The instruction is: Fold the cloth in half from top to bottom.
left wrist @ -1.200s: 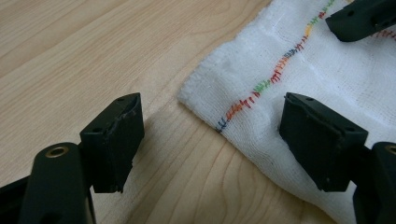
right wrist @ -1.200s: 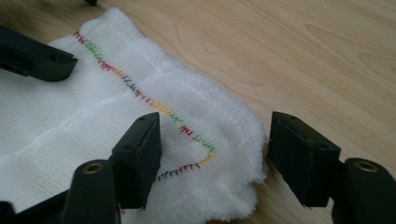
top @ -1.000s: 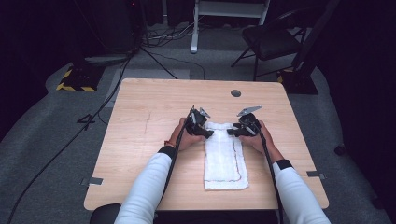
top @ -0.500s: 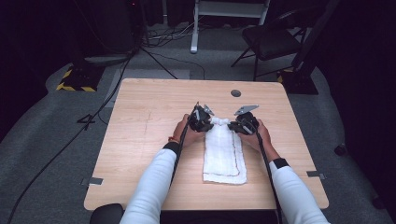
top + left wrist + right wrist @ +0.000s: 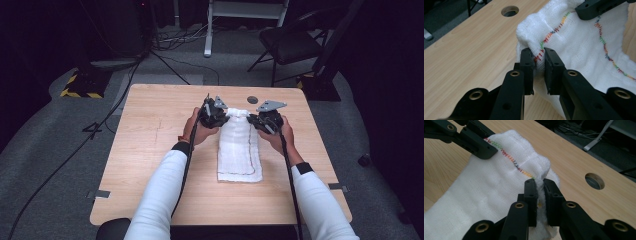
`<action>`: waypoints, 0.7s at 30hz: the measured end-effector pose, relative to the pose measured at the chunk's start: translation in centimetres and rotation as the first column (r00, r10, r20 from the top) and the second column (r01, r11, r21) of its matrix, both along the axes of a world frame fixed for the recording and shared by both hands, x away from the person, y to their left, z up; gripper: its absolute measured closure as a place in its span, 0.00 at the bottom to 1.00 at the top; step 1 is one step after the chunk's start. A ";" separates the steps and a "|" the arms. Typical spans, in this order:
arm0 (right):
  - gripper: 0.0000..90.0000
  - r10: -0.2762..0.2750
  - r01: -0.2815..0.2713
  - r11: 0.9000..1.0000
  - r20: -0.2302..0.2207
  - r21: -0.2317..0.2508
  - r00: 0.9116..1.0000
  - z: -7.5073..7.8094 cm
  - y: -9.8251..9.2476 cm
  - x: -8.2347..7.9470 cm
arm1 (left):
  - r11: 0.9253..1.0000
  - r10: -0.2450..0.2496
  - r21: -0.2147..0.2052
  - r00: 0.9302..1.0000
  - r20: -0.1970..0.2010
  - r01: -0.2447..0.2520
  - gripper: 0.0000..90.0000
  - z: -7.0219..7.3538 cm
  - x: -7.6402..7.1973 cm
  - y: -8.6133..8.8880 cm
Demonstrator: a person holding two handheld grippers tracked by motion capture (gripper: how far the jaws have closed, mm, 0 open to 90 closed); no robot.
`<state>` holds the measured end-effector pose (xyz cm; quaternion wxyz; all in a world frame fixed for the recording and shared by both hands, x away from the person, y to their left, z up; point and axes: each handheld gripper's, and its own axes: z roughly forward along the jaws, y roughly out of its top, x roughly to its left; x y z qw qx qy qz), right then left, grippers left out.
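I have the left gripper (image 5: pixel 218 114) pinched on one far corner of the white gauze cloth with multicoloured stitching (image 5: pixel 240 150), and the right gripper (image 5: pixel 263 121) pinched on the other far corner. In both gripper views the jaws have just closed down narrow, with a fold of fabric squeezed between them. The far end of the cloth is bunched and raised off the light wooden table (image 5: pixel 150 150); the near end lies flat on it, between my forearms.

My worry is the grip: each hold takes in just a small bite at the hem, so a quick pull could slide the gauze out of one gripper and drop that corner. Uneven movement of the two hands would twist the cloth or drag the near end askew.

A round cable hole (image 5: pixel 252 99) sits in the table just beyond the cloth, and a black chair (image 5: pixel 290 42) stands well behind. Nothing lies on the table in the way.
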<state>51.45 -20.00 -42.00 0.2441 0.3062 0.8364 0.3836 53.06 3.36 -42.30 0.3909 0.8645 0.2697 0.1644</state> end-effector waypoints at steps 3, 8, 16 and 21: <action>0.91 0.011 -0.011 1.000 0.022 -0.002 1.000 0.6 0.2 -0.2 | 1.000 0.005 -0.008 1.000 0.027 -0.005 0.87 0.5 -0.2 0.2; 0.91 0.019 -0.019 1.000 0.038 0.003 0.999 1.0 0.3 -0.6 | 1.000 0.006 0.016 0.998 0.061 -0.007 0.88 1.2 -0.4 0.2; 0.91 0.037 -0.038 0.999 0.041 0.019 0.998 1.4 0.1 -1.2 | 1.000 -0.024 -0.008 0.997 0.076 0.024 0.88 1.2 -1.6 0.5; 0.91 0.079 -0.080 0.996 0.024 0.026 0.997 0.8 -0.2 -2.4 | 0.998 -0.061 -0.009 0.995 0.079 0.062 0.87 0.7 -2.8 1.1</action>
